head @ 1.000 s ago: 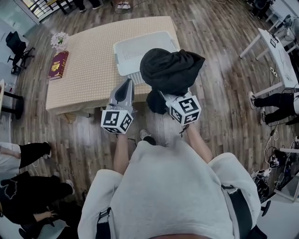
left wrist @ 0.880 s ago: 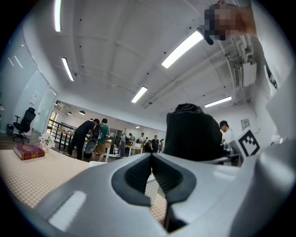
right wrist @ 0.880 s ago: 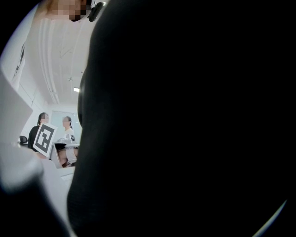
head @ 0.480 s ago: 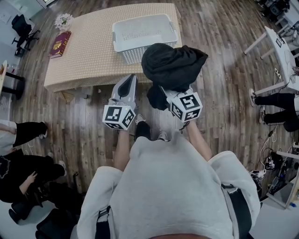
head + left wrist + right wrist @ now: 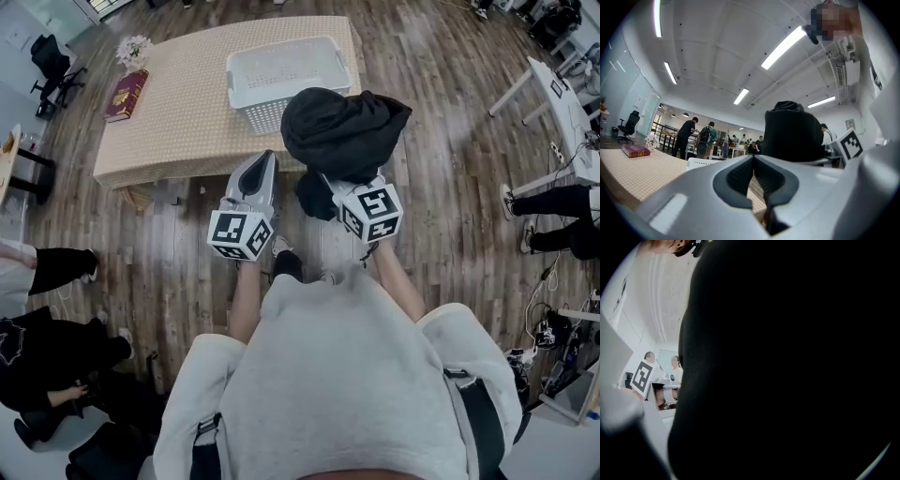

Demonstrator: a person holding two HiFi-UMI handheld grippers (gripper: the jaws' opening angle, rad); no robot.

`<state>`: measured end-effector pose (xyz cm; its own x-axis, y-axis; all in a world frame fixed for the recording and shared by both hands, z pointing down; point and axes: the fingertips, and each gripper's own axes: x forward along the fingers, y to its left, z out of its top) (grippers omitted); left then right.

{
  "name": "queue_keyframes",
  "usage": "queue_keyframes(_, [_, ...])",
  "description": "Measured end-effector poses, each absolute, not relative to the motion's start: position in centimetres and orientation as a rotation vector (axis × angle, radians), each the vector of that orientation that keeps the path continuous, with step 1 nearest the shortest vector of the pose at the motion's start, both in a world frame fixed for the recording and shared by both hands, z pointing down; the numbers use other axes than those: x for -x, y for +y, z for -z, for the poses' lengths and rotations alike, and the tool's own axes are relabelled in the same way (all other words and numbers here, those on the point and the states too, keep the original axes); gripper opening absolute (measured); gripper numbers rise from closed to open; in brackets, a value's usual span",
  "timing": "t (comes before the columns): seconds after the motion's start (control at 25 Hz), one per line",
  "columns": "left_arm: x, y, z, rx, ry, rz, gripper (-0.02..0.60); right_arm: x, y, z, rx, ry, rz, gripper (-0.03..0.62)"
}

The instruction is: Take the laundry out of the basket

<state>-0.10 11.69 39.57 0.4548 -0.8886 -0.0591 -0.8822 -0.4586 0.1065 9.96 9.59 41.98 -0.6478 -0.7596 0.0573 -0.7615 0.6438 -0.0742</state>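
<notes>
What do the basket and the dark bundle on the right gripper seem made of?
The basket: probably matte white plastic, given its moulded rim and perforated walls. The black garment: soft matte cloth, since it slumps in folds; fibre unclear.

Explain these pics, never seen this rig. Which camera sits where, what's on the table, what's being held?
There is no robot here. A person carries a handheld two-finger gripper in each hand, and the cubes with square markers are part of those grippers. The head view looks steeply down from a camera on the person's head. The other two cameras ride on the grippers and look along their fingers.

The left gripper has its fingers together with nothing between them. The right gripper holds a black garment up in the air, clear of the basket. The cloth fills the right gripper view and hides its fingers.

On the table, which has a beige cover, stand a white basket that looks empty, a red book and some flowers.
</notes>
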Motion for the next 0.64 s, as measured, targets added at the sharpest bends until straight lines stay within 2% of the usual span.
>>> queue_keyframes(0.64, [-0.87, 11.99, -38.96, -2.639, -1.593, 0.18, 0.006, -10.31, 10.01, -41.78, -1.304, -2.817, -0.099, 0.181])
